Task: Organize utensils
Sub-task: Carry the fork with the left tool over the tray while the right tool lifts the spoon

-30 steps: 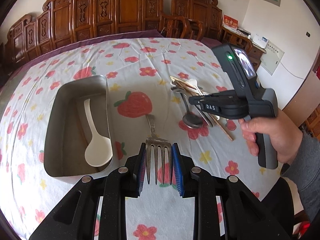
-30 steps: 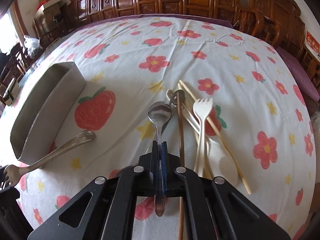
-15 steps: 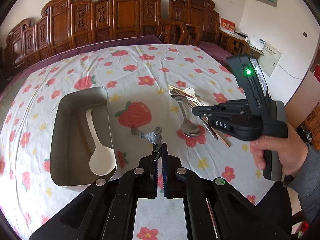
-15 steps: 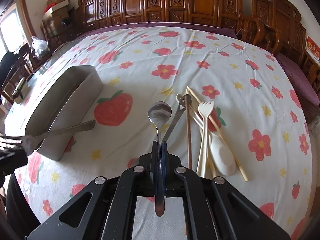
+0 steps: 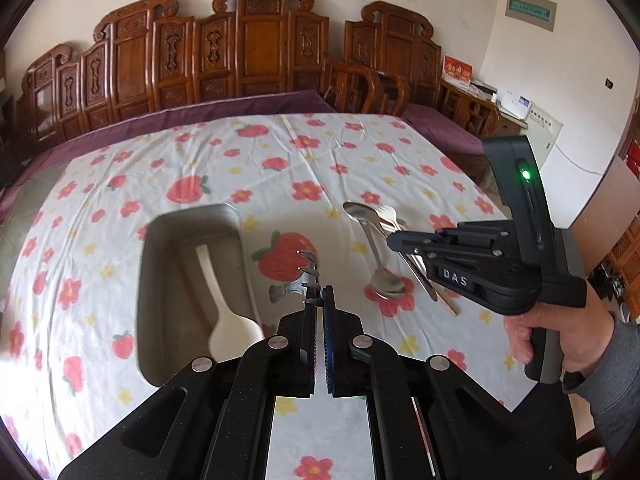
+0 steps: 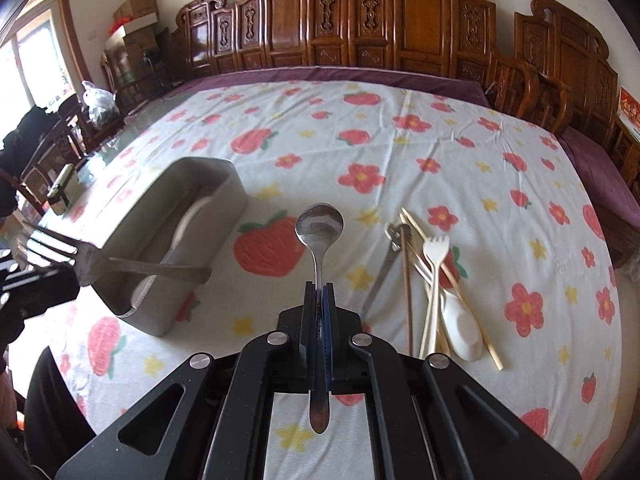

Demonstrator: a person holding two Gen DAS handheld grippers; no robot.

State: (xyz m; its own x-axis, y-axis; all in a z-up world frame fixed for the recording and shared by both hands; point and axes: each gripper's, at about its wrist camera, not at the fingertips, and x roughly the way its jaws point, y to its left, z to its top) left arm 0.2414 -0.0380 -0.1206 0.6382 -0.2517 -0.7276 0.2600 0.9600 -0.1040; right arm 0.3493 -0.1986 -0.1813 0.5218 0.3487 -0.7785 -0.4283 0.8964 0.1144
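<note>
My left gripper (image 5: pixel 319 294) is shut on a metal fork (image 5: pixel 303 280) and holds it in the air beside the metal tray (image 5: pixel 160 240); the fork also shows in the right wrist view (image 6: pixel 120 262) over the tray's near end. A white spoon (image 5: pixel 224 312) lies in the tray. My right gripper (image 6: pixel 320 290) is shut on the handle of a metal spoon (image 6: pixel 319 228), lifted above the cloth. In the left wrist view the right gripper (image 5: pixel 394 240) holds that spoon (image 5: pixel 362 216).
A pile on the flowered cloth (image 6: pixel 440 152) holds chopsticks (image 6: pixel 408 280), a white plastic fork (image 6: pixel 436 256), a white spoon (image 6: pixel 460 324) and a metal utensil (image 6: pixel 384 268). Another metal spoon (image 5: pixel 386 284) lies there. Carved wooden chairs (image 5: pixel 260 48) ring the table.
My left gripper closed on the fork, lifted it and turned it on edge. My right gripper rose with the metal spoon. Both views sit higher above the table.
</note>
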